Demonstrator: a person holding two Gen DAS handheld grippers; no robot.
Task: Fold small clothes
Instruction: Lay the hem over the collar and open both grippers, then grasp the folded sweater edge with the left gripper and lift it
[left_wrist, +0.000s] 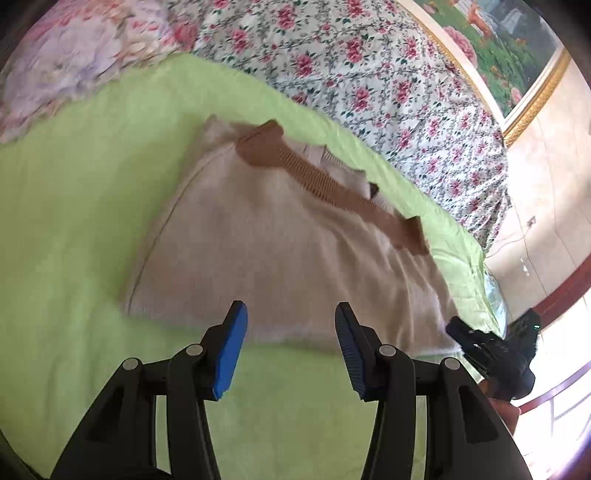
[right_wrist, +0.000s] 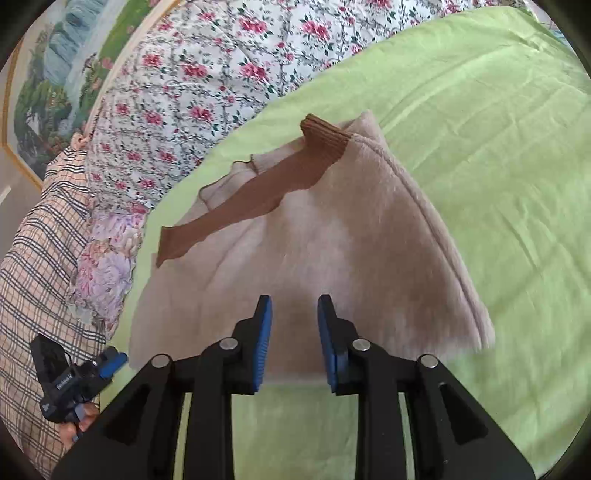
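Note:
A beige fuzzy garment (left_wrist: 277, 243) (right_wrist: 325, 240) lies flat on the green sheet (left_wrist: 74, 221) (right_wrist: 498, 147). A brown ribbed band (left_wrist: 321, 182) (right_wrist: 258, 199) runs across its far side. My left gripper (left_wrist: 291, 310) hovers at the garment's near edge, jaws apart, with nothing between the blue pads. My right gripper (right_wrist: 294, 301) hangs over the near edge as well, jaws a little apart and empty. In the left wrist view the right gripper (left_wrist: 491, 350) sits at the garment's right corner. In the right wrist view the left gripper (right_wrist: 110, 362) appears at the lower left, held by a hand.
A floral quilt (left_wrist: 369, 81) (right_wrist: 207, 74) is bunched behind the green sheet. A purple-flowered pillow (right_wrist: 107, 266) and a plaid cloth (right_wrist: 40, 258) lie to the left. A framed picture (left_wrist: 509, 48) hangs on the wall. The bed's edge drops away at the right (left_wrist: 491, 295).

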